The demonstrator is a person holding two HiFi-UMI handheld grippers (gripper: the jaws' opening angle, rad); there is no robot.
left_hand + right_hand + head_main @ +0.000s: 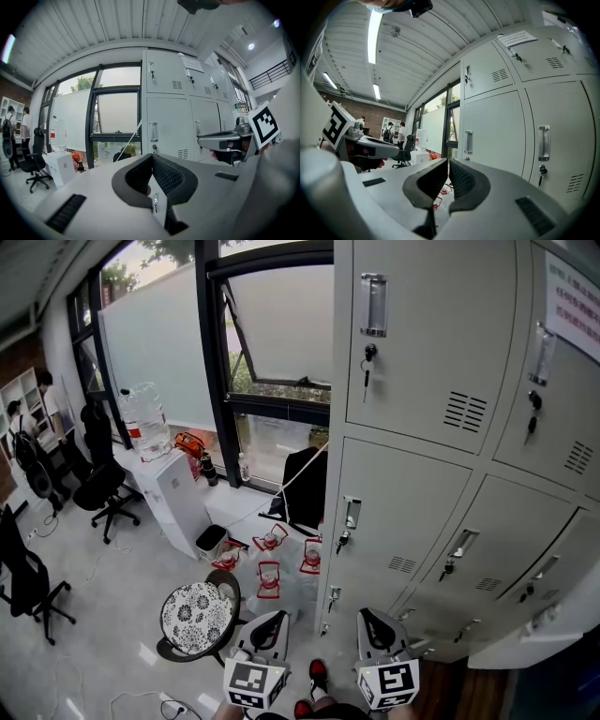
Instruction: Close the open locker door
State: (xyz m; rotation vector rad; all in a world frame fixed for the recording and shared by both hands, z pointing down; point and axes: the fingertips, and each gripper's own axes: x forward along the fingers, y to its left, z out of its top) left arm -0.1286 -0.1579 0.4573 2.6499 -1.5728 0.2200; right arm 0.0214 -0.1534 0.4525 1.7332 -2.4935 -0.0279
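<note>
A wall of grey lockers (422, 427) fills the right of the head view, and most doors sit flush. At the bottom right a pale door panel (525, 645) juts out from the lowest row, seemingly the open door. Both grippers are low at the bottom of the view, apart from the lockers. My left gripper (267, 620) is shut and empty, and so is my right gripper (375, 620). In the left gripper view the jaws (152, 176) meet in front of closed locker doors (166, 117). In the right gripper view the jaws (446, 174) are shut, facing handled doors (497, 136).
A round stool with a patterned seat (197, 617) stands just left of the grippers. Red lantern-like items (270, 573) lie on the floor near the locker corner. A white water dispenser (173, 491), office chairs (103, 488) and people (28, 418) are further left by the window.
</note>
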